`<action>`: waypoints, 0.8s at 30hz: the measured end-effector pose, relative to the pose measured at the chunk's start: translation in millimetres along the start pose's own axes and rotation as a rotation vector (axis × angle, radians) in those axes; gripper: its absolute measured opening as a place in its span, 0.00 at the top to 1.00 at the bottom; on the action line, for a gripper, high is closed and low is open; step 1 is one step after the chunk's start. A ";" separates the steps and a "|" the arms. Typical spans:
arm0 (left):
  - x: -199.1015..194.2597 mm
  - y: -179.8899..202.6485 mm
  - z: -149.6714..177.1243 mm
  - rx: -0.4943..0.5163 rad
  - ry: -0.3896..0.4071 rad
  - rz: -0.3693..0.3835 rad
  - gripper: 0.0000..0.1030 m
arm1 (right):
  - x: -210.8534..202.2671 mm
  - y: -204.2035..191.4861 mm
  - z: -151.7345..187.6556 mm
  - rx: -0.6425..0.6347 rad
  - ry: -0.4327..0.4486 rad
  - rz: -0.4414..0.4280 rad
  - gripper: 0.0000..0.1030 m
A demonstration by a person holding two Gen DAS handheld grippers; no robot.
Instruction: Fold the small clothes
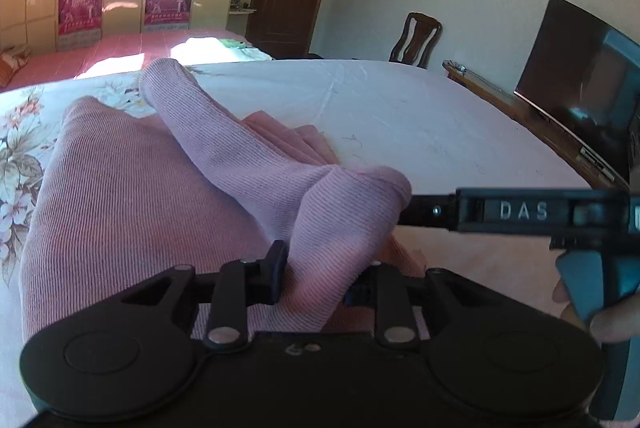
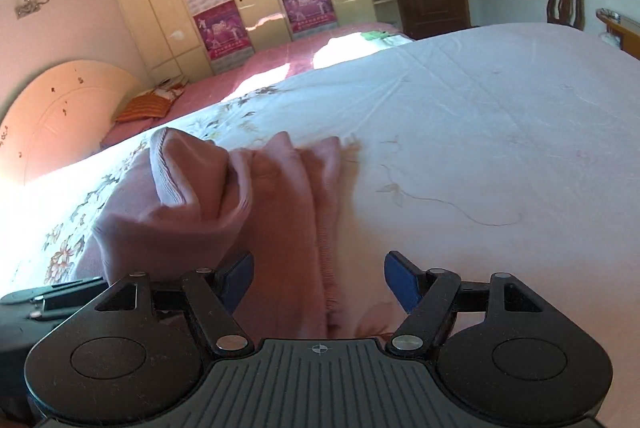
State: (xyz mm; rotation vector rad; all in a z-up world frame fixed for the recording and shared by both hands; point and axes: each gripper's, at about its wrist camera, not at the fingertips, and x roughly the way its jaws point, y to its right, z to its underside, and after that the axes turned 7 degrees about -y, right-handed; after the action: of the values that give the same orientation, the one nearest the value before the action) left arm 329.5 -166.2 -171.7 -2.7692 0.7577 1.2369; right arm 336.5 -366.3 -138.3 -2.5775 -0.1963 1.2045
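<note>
**Pink knit top half-folded on the bed, sleeve in the left jaws**

Left wrist view: the left hand-held gripper (image 1: 316, 278) has its jaws narrowly set with a bunched fold of the pink knit garment (image 1: 132, 196) between them; whether the pads truly press it I cannot tell, since the right finger is buried in cloth. A ribbed sleeve (image 1: 208, 120) runs from that fold away up-left, its cuff end pointing towards the wardrobe. The body of the garment lies flat on the floral bed sheet (image 1: 400, 108), left of the gripper. The right hand-held gripper (image 1: 520, 212) enters from the right, level, beside the bunched fold.

Right wrist view: the right hand-held gripper (image 2: 320, 282) stands wide apart and empty, above the garment's blurred right edge (image 2: 316, 196). The garment's long axis runs away from the camera.

Judgement: a sleeve fold is in hand; next, the sleeve needs laying across the body and smoothing.
</note>
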 end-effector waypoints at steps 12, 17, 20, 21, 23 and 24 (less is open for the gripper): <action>-66.0 -33.4 5.1 -0.089 0.067 -0.071 0.44 | 7.2 -17.4 -20.9 0.037 -0.098 -0.250 0.30; -58.1 -85.9 -9.4 -0.236 0.053 -0.172 0.44 | 38.5 -27.7 -27.6 0.008 -0.135 -0.230 0.31; -46.2 -106.6 -14.5 -0.293 0.024 -0.166 0.45 | 56.6 -25.6 -31.7 0.016 -0.153 -0.224 0.38; -43.4 -110.0 -15.1 -0.297 0.021 -0.174 0.45 | 61.1 -24.6 -33.1 0.027 -0.166 -0.229 0.52; -38.2 -116.4 -13.8 -0.309 0.010 -0.176 0.45 | 70.6 -22.4 -35.2 0.056 -0.213 -0.276 0.67; -36.9 -118.3 -12.2 -0.319 0.005 -0.175 0.44 | 71.3 -24.7 -35.7 0.055 -0.230 -0.290 0.75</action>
State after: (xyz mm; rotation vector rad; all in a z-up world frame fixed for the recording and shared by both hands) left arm 368.6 -48.7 -158.4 -3.0029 0.3311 1.4254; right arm 409.6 -332.7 -160.7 -2.2622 -0.5557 1.3670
